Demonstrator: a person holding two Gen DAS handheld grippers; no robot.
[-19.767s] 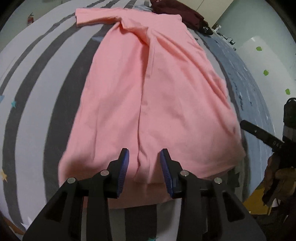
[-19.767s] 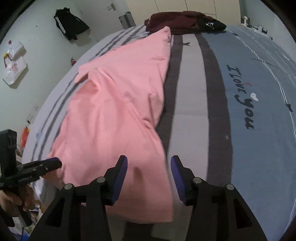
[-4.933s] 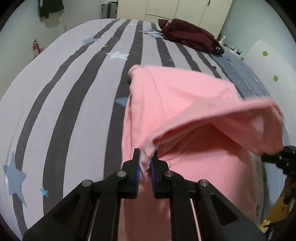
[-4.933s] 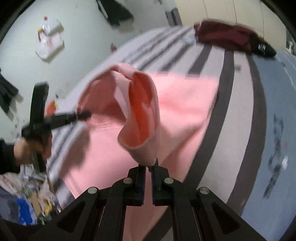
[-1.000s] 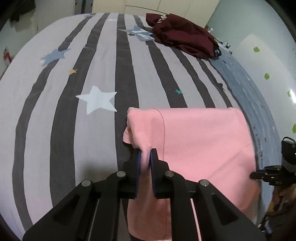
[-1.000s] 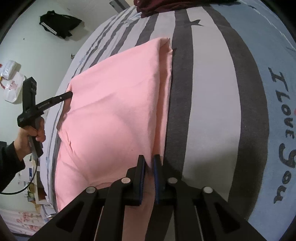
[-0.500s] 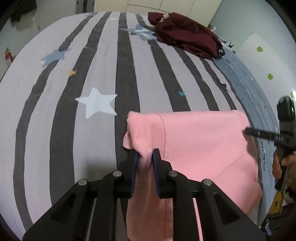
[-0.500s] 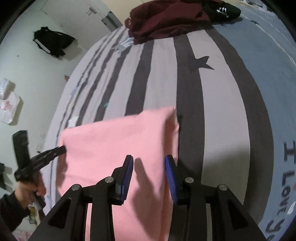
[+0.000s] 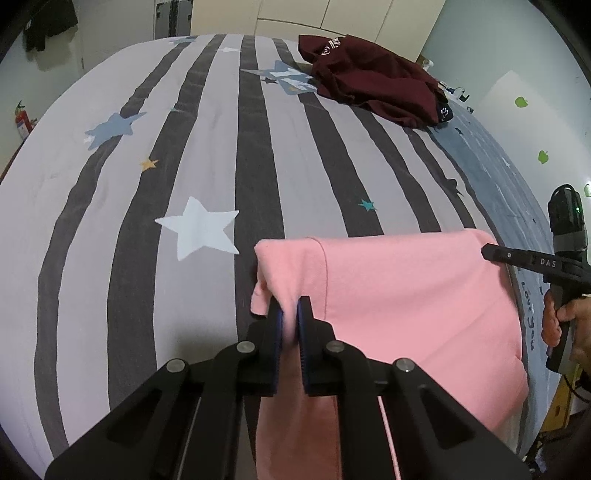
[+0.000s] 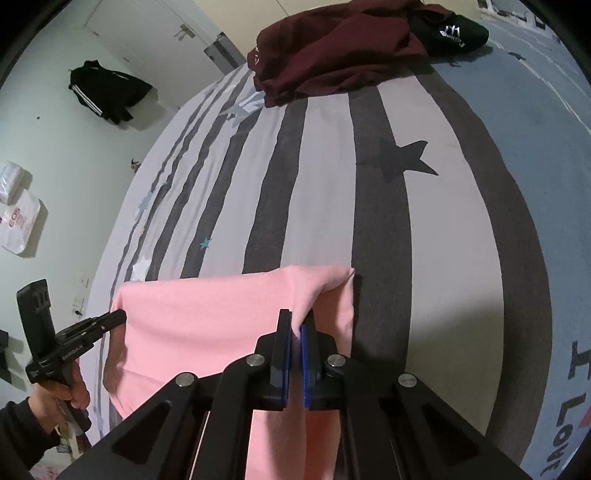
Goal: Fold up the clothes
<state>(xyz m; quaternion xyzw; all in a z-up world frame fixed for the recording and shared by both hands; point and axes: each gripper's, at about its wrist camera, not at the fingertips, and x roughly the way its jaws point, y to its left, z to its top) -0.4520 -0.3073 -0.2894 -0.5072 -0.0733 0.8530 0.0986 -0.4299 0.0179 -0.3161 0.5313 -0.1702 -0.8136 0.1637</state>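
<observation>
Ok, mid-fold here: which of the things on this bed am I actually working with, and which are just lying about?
In the job:
- pink garment, lying folded on the bed
- left gripper, jaws shut on its left corner
- right gripper, jaws just closed on its right corner

Lying about:
- maroon garment at the far end
- black item beside it
- dark jacket on the wall

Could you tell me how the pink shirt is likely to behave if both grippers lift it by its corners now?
The pink shirt will probably sag between the left gripper and right gripper, since it already drapes and puckers at each pinch. It looks light. Its folded layers may slide apart, as nothing but the two grips holds them.
</observation>
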